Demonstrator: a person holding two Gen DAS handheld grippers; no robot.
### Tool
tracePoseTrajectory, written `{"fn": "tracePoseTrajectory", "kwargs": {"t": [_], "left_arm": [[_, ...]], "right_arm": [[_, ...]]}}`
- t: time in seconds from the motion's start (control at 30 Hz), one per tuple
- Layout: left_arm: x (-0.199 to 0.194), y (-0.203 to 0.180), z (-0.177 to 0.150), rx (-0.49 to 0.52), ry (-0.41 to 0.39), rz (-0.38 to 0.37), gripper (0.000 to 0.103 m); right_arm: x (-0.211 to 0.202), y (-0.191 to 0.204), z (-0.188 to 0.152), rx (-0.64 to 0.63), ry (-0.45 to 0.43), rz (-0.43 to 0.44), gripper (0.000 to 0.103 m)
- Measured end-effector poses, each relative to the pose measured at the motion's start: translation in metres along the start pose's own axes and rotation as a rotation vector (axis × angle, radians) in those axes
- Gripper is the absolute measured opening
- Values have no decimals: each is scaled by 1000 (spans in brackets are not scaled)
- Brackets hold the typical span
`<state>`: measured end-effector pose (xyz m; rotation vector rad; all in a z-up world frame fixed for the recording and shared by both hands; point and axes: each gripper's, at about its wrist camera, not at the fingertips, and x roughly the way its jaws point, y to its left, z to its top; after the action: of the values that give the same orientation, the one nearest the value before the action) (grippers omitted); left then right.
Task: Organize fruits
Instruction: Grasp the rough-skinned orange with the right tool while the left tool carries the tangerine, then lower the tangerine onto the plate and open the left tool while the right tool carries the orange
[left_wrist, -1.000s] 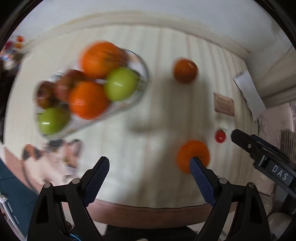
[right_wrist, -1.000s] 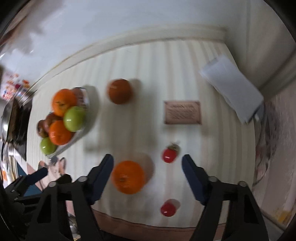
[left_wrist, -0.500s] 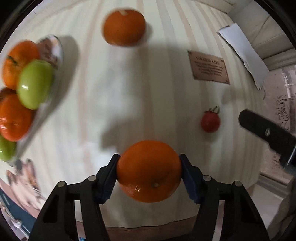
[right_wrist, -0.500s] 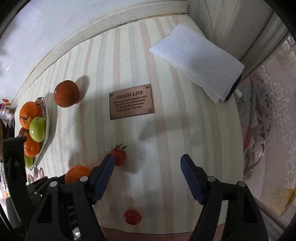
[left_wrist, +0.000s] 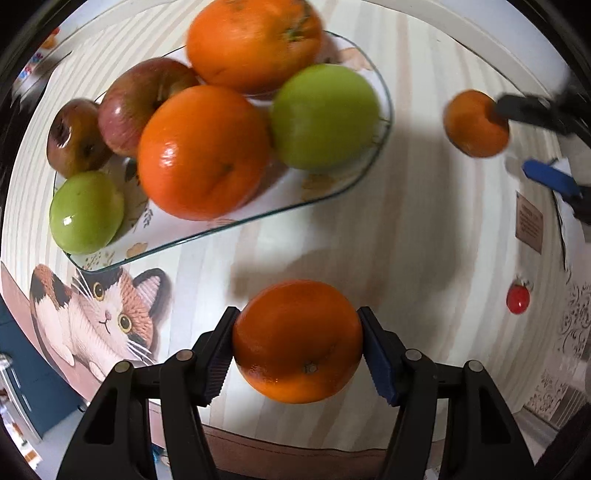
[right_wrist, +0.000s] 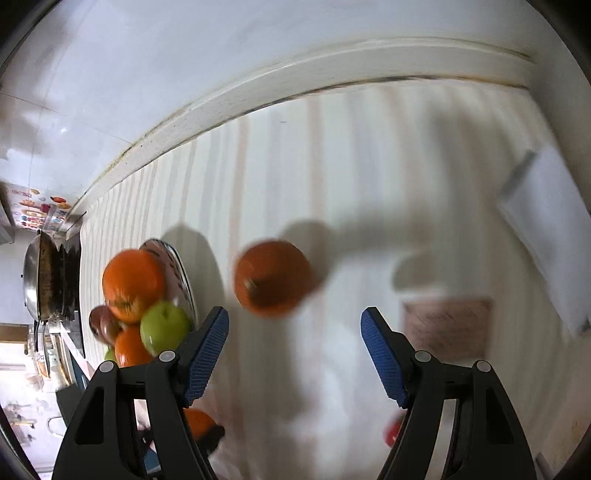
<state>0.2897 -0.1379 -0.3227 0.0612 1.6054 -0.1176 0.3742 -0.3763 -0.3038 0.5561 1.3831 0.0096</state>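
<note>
My left gripper (left_wrist: 295, 350) is shut on a large orange (left_wrist: 297, 341), held above the striped table just in front of the glass fruit plate (left_wrist: 384, 122). The plate holds two oranges, two green apples (left_wrist: 325, 114) and two red apples. A second orange (right_wrist: 271, 284) lies loose on the table to the right of the plate. My right gripper (right_wrist: 295, 332) hangs open just short of it, with nothing between its fingers. In the left wrist view that loose orange (left_wrist: 474, 123) sits beside the right gripper's fingers (left_wrist: 550, 179).
A cherry tomato (left_wrist: 518, 300) lies at the right near the front edge. A brown plaque (right_wrist: 447, 328) and a white folded paper (right_wrist: 546, 229) lie further right. A cat picture (left_wrist: 99, 317) lies in front of the plate, and a pan (right_wrist: 37, 280) stands at far left.
My left gripper shut on the large orange and carried it left, close to the plate. My right gripper swung from the tomatoes over to the loose orange, still open.
</note>
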Motion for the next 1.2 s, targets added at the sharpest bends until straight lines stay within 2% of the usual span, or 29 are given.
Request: {"fn": "tracePoseTrajectory", "kwargs": {"t": [0.17, 0.27, 0.37, 0.43, 0.53, 0.7, 1.07, 1.2], "left_arm": [[9, 17, 0, -30, 15, -17, 61], [10, 23, 0, -34, 11, -30, 61], [9, 27, 3, -31, 5, -36, 61], [10, 31, 21, -38, 5, -30, 61], [8, 39, 19, -39, -15, -29, 61], [-23, 51, 28, -45, -85, -47, 61], [-125, 108, 39, -134, -231, -147, 61], [-144, 151, 64, -178, -259, -147, 61]], "right_arm": [[28, 19, 22, -43, 33, -58, 76], [40, 21, 26, -58, 43, -83, 58], [44, 24, 25, -77, 24, -89, 57], [46, 26, 24, -83, 27, -92, 57], [40, 27, 17, -104, 19, -100, 56], [22, 44, 8, -151, -10, -78, 56], [-14, 118, -15, -267, -15, 82, 56], [-18, 150, -24, -324, 1, 123, 56]]}}
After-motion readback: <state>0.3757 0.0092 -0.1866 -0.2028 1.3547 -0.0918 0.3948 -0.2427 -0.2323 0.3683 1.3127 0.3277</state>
